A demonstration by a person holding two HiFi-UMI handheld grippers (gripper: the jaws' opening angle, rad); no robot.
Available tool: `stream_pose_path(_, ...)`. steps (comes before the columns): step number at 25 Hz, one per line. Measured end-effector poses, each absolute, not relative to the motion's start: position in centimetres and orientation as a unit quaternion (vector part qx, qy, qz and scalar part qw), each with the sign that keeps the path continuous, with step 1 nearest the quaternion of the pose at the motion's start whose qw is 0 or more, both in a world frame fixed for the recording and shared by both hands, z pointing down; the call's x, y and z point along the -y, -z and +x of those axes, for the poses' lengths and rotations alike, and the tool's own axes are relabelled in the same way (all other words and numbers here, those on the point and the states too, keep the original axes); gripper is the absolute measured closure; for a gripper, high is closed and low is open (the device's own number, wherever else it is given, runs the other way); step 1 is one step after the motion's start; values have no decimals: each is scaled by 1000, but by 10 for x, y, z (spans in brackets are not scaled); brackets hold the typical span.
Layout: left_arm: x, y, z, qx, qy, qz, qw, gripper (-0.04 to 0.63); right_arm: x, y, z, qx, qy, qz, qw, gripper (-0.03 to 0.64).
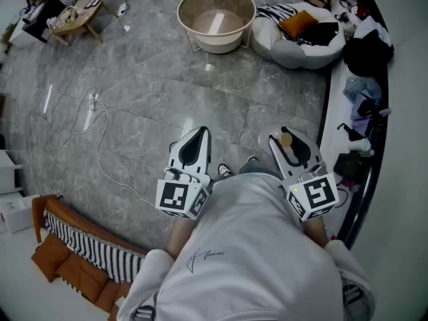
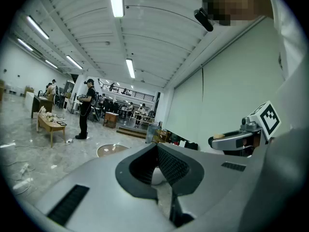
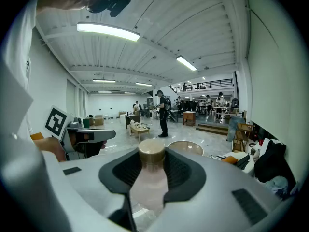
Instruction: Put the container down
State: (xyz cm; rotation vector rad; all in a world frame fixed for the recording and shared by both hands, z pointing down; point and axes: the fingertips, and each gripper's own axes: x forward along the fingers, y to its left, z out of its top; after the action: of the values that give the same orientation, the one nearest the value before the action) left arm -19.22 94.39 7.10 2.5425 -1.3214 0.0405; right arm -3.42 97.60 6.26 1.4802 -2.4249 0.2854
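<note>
Our white sweatshirt fills the bottom of the head view, and past it we see grey marble floor spreading out in every direction. At the far edge of that floor stands a round beige tub, with a white cushion bed just beside it holding orange and black cloth. A low wooden table sits well apart at the upper left, and a striped cloth lies over a bench at the lower left.

We hold both tools out in front of our body, side by side and apart. Our left gripper has its jaws drawn together at the tips. Our right gripper is clamped on the container, a pale bottle with a tan cap that points toward the jaw tips, held up off the floor. A white cable trails across the marble to our left.
</note>
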Motion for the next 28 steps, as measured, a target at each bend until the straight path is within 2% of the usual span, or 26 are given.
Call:
stream_pose_path(14,-907,-69,-184,449,-25,882,137,577,-938,-63,-31,843,-116,510,126,474)
stream_pose_path(28,-781,-62,-130,450,-42,884,120,577,-803,-73,12,857,-119,486,125,474)
